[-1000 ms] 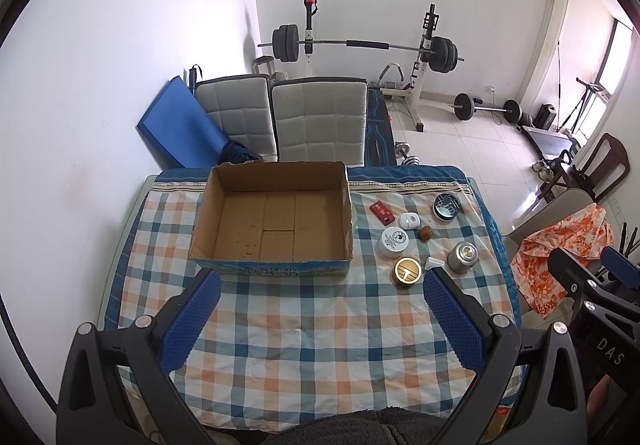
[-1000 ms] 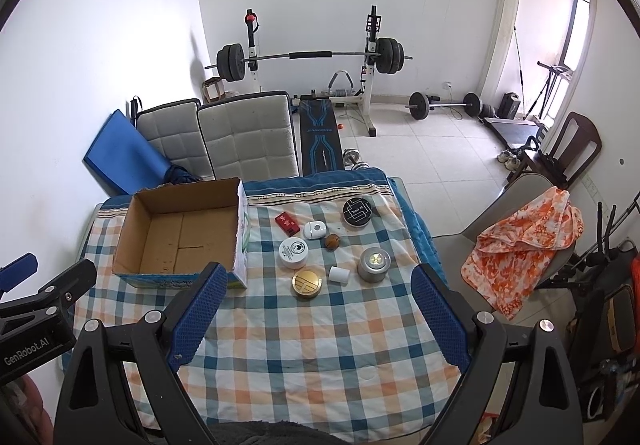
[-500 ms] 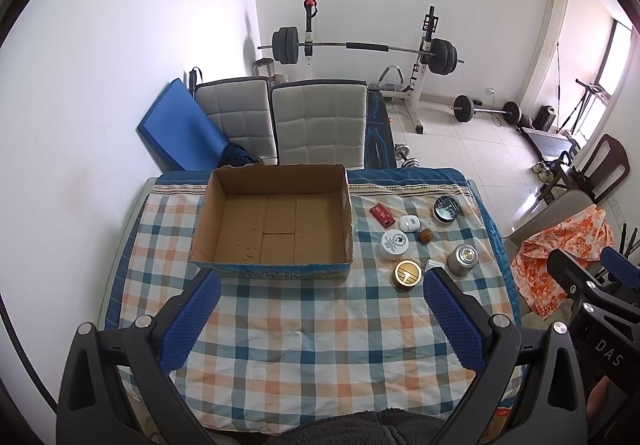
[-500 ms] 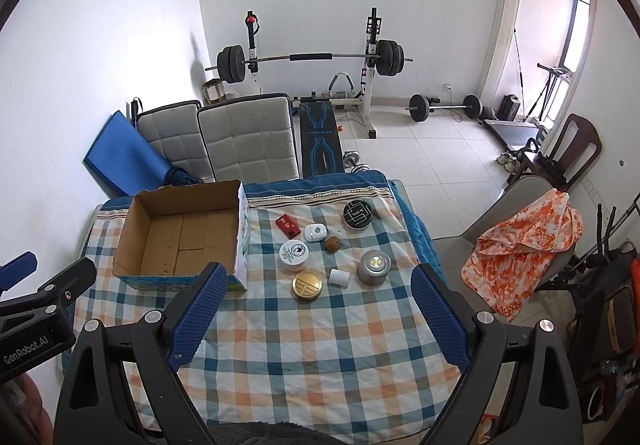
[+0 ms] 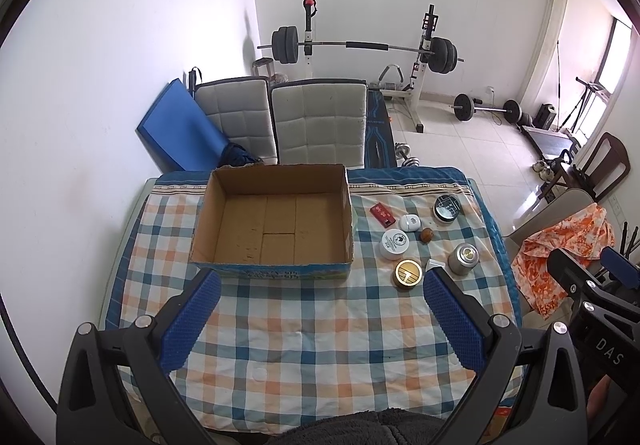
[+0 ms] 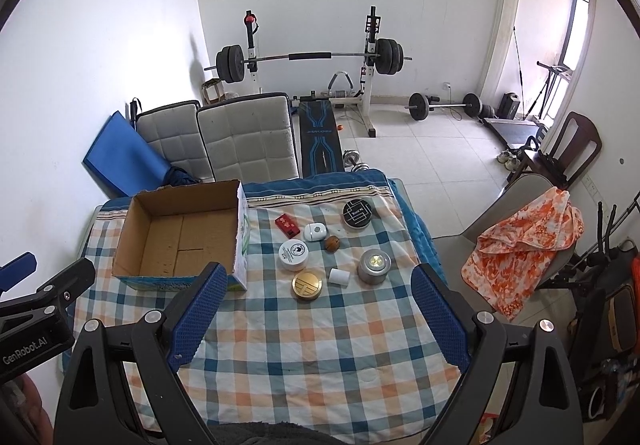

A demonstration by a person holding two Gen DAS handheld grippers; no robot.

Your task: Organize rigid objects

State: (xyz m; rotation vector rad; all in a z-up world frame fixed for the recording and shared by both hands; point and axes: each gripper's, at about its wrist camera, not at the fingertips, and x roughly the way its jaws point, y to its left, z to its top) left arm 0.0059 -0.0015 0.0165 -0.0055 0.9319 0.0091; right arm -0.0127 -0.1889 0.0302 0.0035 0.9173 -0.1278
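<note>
A table (image 5: pixel 168 325) draped in a checked cloth fills the lower part of both wrist views. On its left half sits the largest item, an open cardboard box (image 5: pixel 276 181) with nothing visible inside it; in the right wrist view it lies at about ten o'clock from the picture's centre.

The left gripper (image 5: pixel 320 319) hangs above the near part of the cloth with its blue-padded jaws spread wide and nothing between them. The right gripper (image 6: pixel 318 309) is held the same way, jaws far apart and bare, above the cloth just in front of the small things.

These rigid objects lie in a loose cluster to the right of the box, none of them touching. Taking the brown nut (image 6: pixel 332 243) as the hub in the right wrist view: the black round tin (image 6: pixel 357 214) lies at one o'clock, the silver canister (image 6: pixel 374 265) at four o'clock, the gold-lidded jar (image 6: pixel 307 286) at seven o'clock, and the white round jar (image 6: pixel 293 254) at eight o'clock. The red flat case (image 6: pixel 287 224) is at ten o'clock, nearest the box. The white rounded case (image 6: pixel 315 232) lies at eleven o'clock, close by. The small white cylinder (image 6: pixel 339 276), lying on its side, is at six o'clock, between the gold-lidded jar and the silver canister.
</note>
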